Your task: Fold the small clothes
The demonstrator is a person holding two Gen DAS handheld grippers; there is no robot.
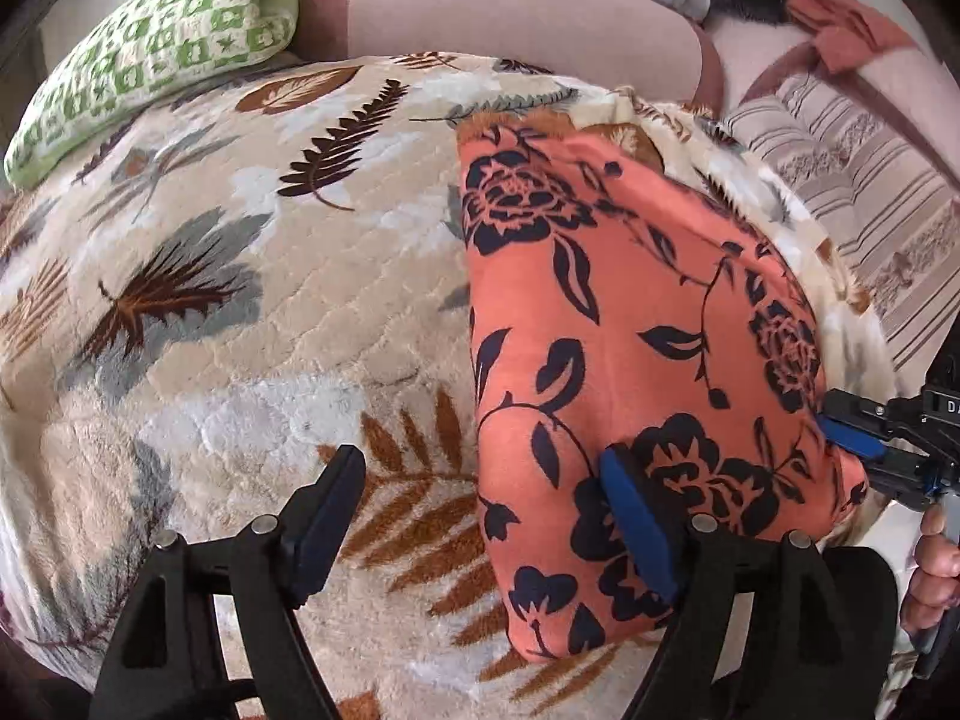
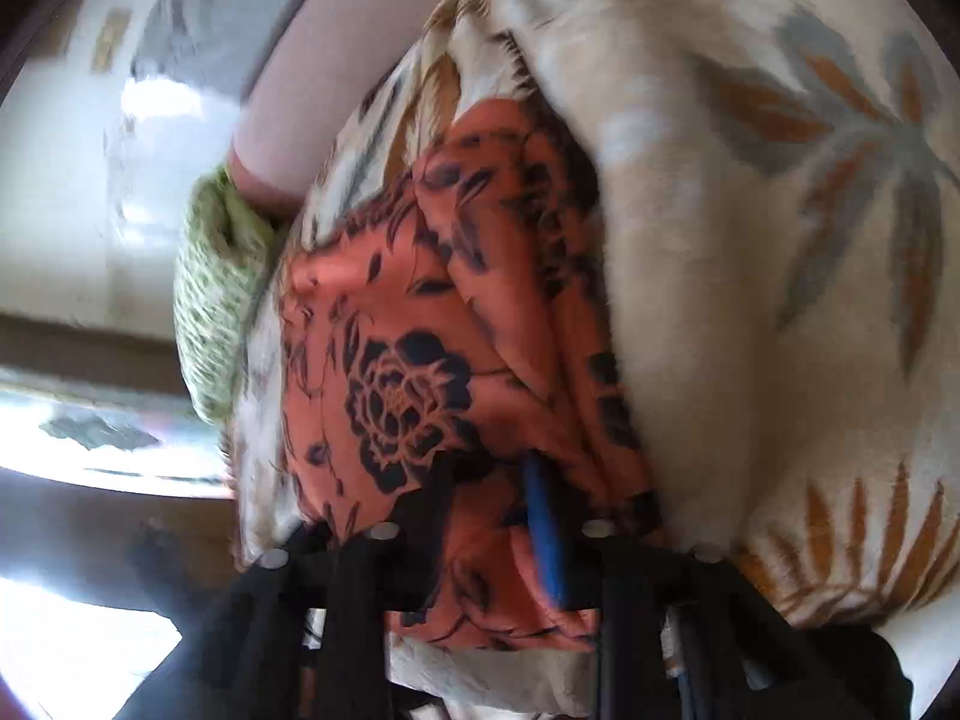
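While the orange floral garment (image 1: pixel 630 312) is lying folded on the leaf-patterned fleece blanket (image 1: pixel 240 276) covering the bed, the left claw (image 1: pixel 486 504) is hanging over its near left edge with its jaws standing wide apart: the left finger is hovering over bare blanket and the blue-padded right finger is sitting over the cloth, neither pressing on anything. At the garment's near right corner the right claw (image 1: pixel 864 450) is coming in from the right, with a hand (image 1: pixel 933 564) wrapping its handle. Seen from the right wrist view, which is blurred, the right claw (image 2: pixel 498 516) is standing narrowly apart with orange fabric (image 2: pixel 408 372) running between its fingers; whether the pads are actually pinching that cloth I cannot tell. A green-and-white checked cushion (image 1: pixel 162 48) is resting at the far left of the blanket, beside a pinkish bolster (image 1: pixel 510 18) lying along the far side. A striped cover (image 1: pixel 852 192) is lying to the right of the bed.
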